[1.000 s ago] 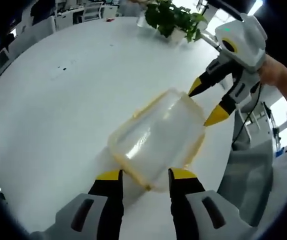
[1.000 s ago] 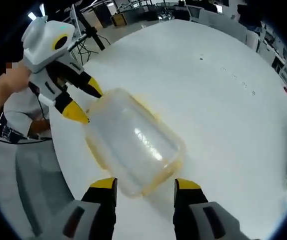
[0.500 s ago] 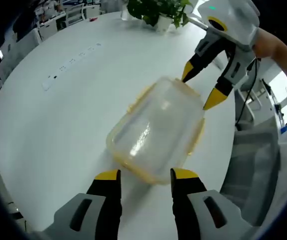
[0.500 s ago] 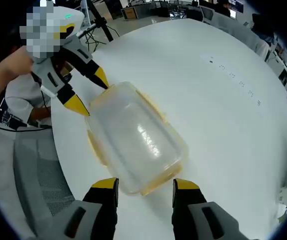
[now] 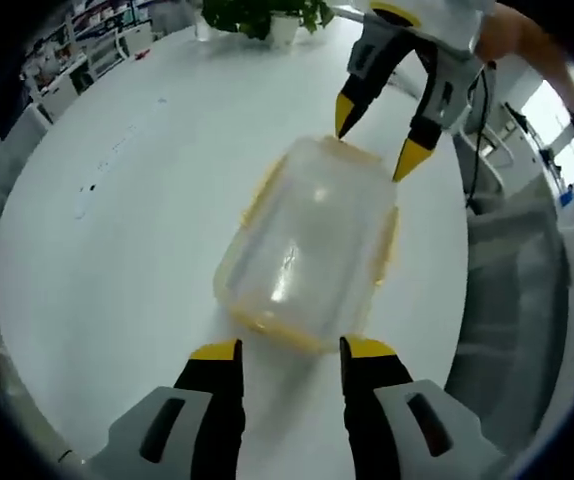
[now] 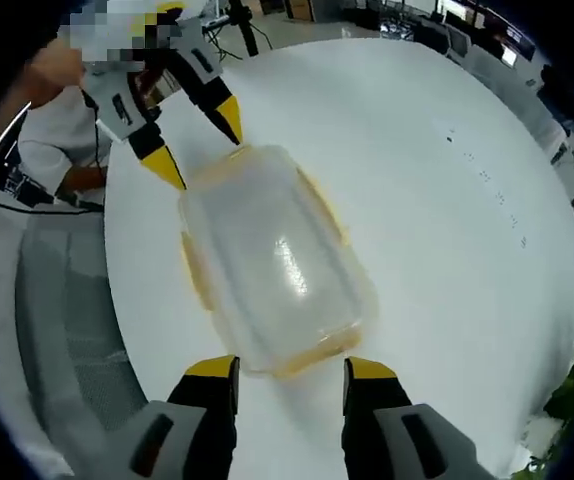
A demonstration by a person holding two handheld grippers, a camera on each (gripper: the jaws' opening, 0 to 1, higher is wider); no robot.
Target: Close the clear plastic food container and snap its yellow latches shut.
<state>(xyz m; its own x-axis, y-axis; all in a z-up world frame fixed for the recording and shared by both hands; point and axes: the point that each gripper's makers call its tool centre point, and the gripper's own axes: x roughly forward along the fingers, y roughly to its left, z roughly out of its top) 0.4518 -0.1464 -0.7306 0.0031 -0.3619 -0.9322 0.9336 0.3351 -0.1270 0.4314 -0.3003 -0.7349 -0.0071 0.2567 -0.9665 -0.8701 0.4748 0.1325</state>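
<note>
Since the earlier frame the clear container [image 5: 309, 248] turns from a diagonal lie to nearly upright in the left gripper view, its near short end now squarely ahead of my left gripper [image 5: 289, 350]. It sits lid-on at the centre of that frame on the white table [image 5: 127, 230], yellow latches [image 5: 260, 190] showing along its long sides. My left jaws stand spread apart just short of the near edge, holding nothing. At the top of the frame my right gripper [image 5: 374, 130] points down at the far end, jaws spread, one tip touching or almost touching the rim; I cannot tell which. A potted plant [image 5: 257, 15] stands at the upper edge.

From the right gripper view, the container [image 6: 272, 265] fills the centre, my right gripper [image 6: 289, 368] open and empty at its near end, the left gripper [image 6: 199, 135] open at the upper left.

I can read no brand, label or writing on anything.
</note>
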